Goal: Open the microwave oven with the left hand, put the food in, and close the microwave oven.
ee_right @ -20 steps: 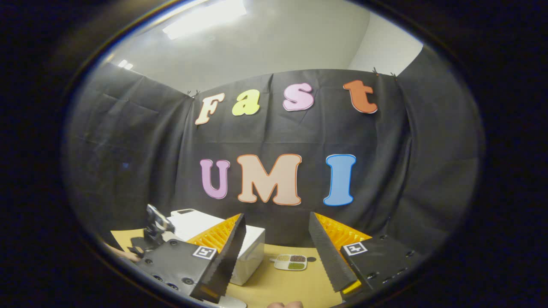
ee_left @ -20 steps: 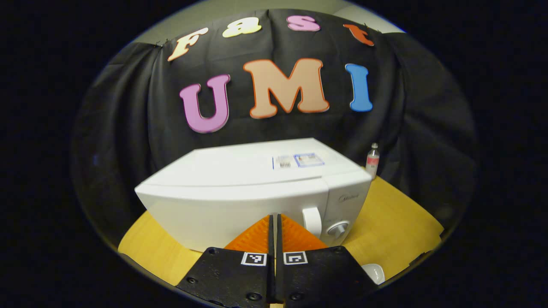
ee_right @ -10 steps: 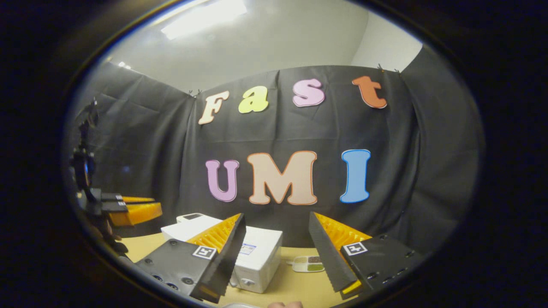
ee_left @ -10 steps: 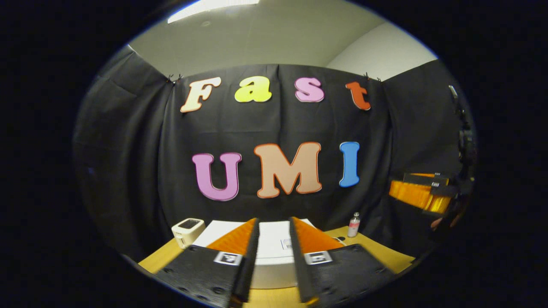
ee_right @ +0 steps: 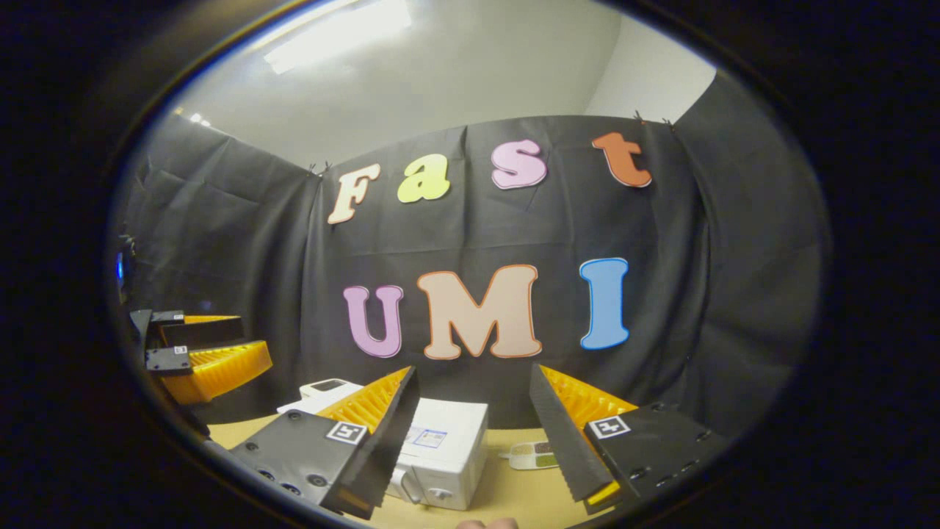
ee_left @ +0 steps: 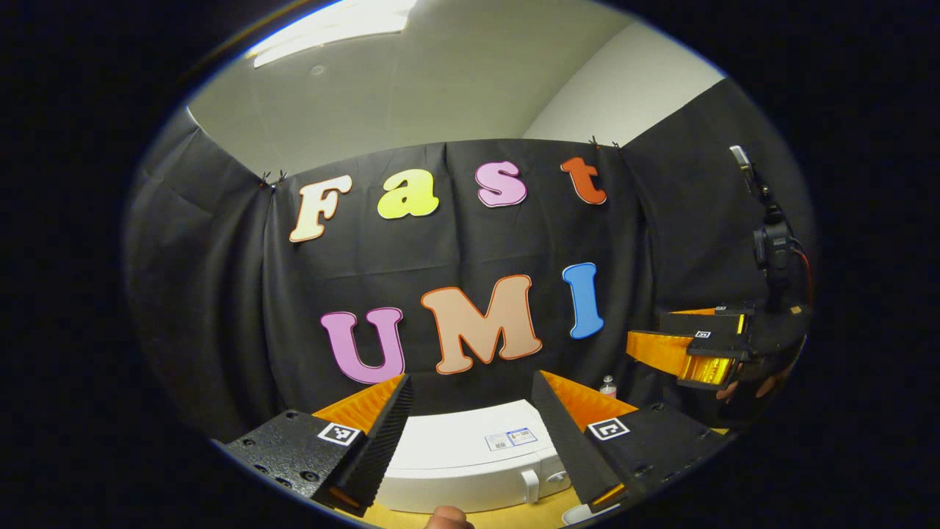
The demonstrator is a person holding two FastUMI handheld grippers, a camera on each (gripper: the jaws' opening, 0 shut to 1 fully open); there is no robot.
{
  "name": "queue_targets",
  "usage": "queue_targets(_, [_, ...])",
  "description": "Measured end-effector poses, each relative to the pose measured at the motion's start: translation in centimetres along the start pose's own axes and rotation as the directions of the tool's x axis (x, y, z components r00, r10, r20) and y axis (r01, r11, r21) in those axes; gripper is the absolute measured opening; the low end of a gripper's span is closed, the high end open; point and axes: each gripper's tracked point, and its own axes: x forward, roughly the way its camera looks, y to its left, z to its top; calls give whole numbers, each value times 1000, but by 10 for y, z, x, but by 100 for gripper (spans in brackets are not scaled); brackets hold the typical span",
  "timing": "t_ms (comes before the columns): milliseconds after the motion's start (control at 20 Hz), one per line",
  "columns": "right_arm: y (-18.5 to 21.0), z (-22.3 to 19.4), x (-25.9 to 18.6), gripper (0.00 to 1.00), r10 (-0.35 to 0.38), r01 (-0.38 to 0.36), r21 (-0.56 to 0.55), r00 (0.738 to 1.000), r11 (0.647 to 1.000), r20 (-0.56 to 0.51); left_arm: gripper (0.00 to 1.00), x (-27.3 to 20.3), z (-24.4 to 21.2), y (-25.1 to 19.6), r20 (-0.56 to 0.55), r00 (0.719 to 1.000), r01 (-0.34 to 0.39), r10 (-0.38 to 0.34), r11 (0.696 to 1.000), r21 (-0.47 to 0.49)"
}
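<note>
Both grippers are held up off the yellow wooden tabletop [ee_right: 507, 496], jaws spread apart and holding nothing: the left gripper [ee_left: 470, 433] hangs above the white boxy microwave oven [ee_left: 470, 463], whose door is closed with its white handle [ee_left: 530, 486] facing the camera, and the right gripper [ee_right: 474, 433] is held high above the table's right part. Microwave sits on the table before the black cloth wall; in the right gripper view a small white divided food tray [ee_right: 534, 455] lies on the table just right of it.
</note>
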Motion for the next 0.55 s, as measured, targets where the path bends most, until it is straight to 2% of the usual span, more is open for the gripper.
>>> queue_targets(50, [1, 1, -2, 85, -4, 4, -8, 1000, 1000, 4, 100, 2, 4, -1, 6, 1000, 9, -9, 1000, -8])
queue_targets(150, [1, -1, -4, 85, -4, 4, -27, 1000, 1000, 1, 100, 3, 4, -1, 4, 1000, 13, -13, 1000, -13])
queue_targets(200, [1, -2, -4, 85, -2, 2, -34, 1000, 999, -1, 96, 3, 4, 3, 5, 1000, 9, -8, 1000, -16])
queue_targets(300, [0, -5, -6, 86, -2, 2, -37, 1000, 999, 0, 100, 4, 0, 11, -3, 1000, -20, 20, 999, -37])
queue_targets(350, [1, -7, -6, 89, 7, -8, -32, 1000, 999, -3, 96, 3, -1, 16, -3, 999, -34, 34, 998, -48])
queue_targets(450, [4, -10, -8, 89, 17, -18, -30, 1000, 999, -12, 96, 7, -9, 17, -22, 999, -32, 31, 998, -61])
queue_targets(550, [3, -10, -5, 90, 21, -22, -48, 1000, 999, -10, 97, 9, -11, 24, -36, 999, -37, 35, 998, -41])
